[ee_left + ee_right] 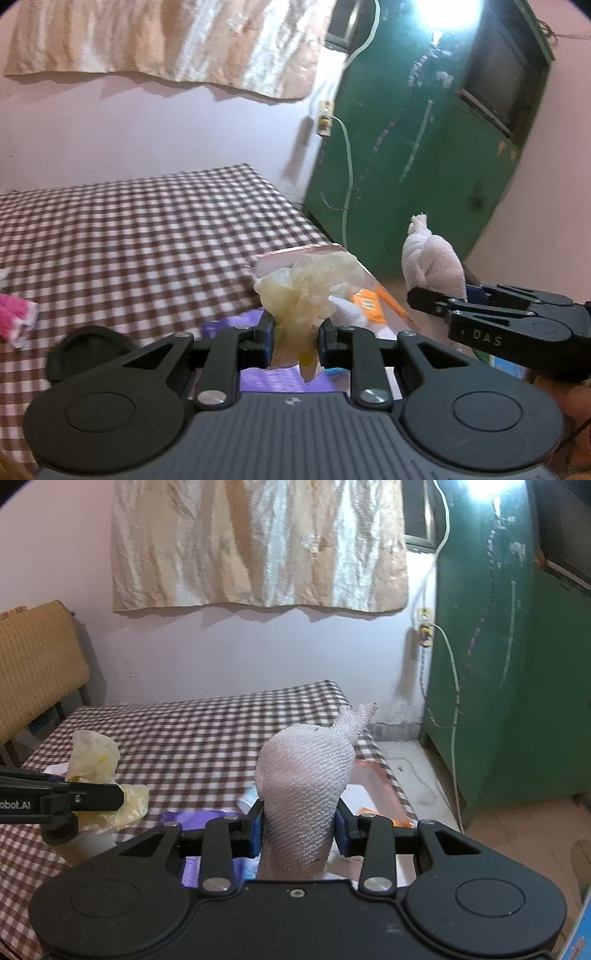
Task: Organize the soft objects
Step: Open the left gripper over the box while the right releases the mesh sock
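Note:
My left gripper [295, 341] is shut on a crumpled pale yellow plastic bag [308, 291] and holds it above the checked bed. My right gripper [299, 827] is shut on a white knitted soft cloth [304, 775] with a narrow twisted tip, held upright. The white cloth also shows in the left wrist view [434, 264], with the right gripper [424, 297] at the right. The yellow bag also shows in the right wrist view [94, 760], with the left gripper [107, 799] at the left. A pink soft item [14, 321] lies on the bed at the far left.
The bed has a brown-and-white checked cover [129, 240]. A purple item [207, 819] and an orange-and-white flat pack [369, 302] lie under the grippers. A green cabinet [424, 147] stands at the right, a woven chair [37, 664] at the left. A cable [347, 166] hangs from a wall socket.

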